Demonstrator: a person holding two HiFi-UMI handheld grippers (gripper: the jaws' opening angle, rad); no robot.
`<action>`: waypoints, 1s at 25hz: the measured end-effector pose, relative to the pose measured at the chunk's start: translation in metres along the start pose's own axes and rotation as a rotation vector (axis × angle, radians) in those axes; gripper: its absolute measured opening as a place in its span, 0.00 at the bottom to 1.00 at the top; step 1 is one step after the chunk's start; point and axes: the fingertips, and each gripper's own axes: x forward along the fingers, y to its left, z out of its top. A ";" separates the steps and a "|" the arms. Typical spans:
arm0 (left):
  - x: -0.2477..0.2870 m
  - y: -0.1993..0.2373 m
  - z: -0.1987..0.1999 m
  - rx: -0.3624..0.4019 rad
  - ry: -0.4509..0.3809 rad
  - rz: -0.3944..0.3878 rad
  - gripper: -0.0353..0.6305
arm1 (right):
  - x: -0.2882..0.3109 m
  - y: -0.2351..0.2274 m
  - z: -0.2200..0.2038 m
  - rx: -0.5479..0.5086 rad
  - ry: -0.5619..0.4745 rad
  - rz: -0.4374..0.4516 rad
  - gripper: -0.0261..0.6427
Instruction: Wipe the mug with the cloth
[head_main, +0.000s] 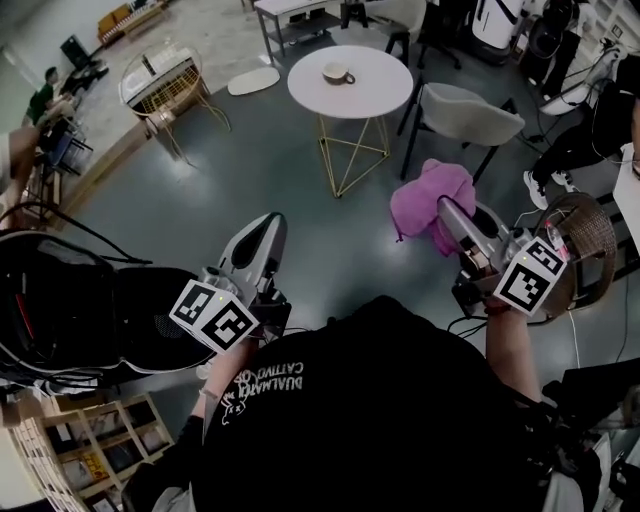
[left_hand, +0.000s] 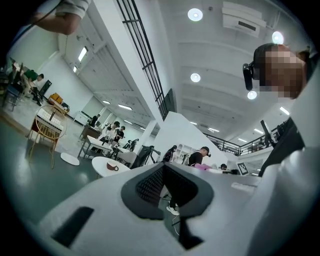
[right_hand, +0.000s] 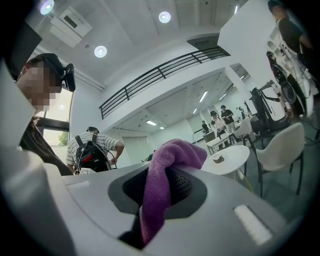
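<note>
Mug (head_main: 338, 74) sits on the round table (head_main: 385, 95) in the head view, well apart from both claws. It lies at 1 o'clock of the left gripper (head_main: 270, 225) and at 11 o'clock of the right gripper (head_main: 450, 212), whose tip carries the cloth (head_main: 428, 195).

Left gripper view: jaws together with nothing between them, mug (left_hand: 113, 167) far off at 9 o'clock.

Right gripper view: jaws clamped on the cloth (right_hand: 172, 155), mug (right_hand: 218, 159) far off at 2 o'clock.
</note>
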 end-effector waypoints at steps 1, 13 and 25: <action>0.001 0.002 -0.003 -0.001 0.011 0.001 0.05 | 0.001 -0.003 -0.001 0.002 0.003 -0.005 0.12; 0.077 0.043 -0.001 0.033 0.043 0.024 0.05 | 0.047 -0.083 0.028 0.018 -0.001 0.010 0.12; 0.230 0.108 0.023 0.035 0.013 0.069 0.05 | 0.117 -0.217 0.095 -0.027 0.065 0.077 0.12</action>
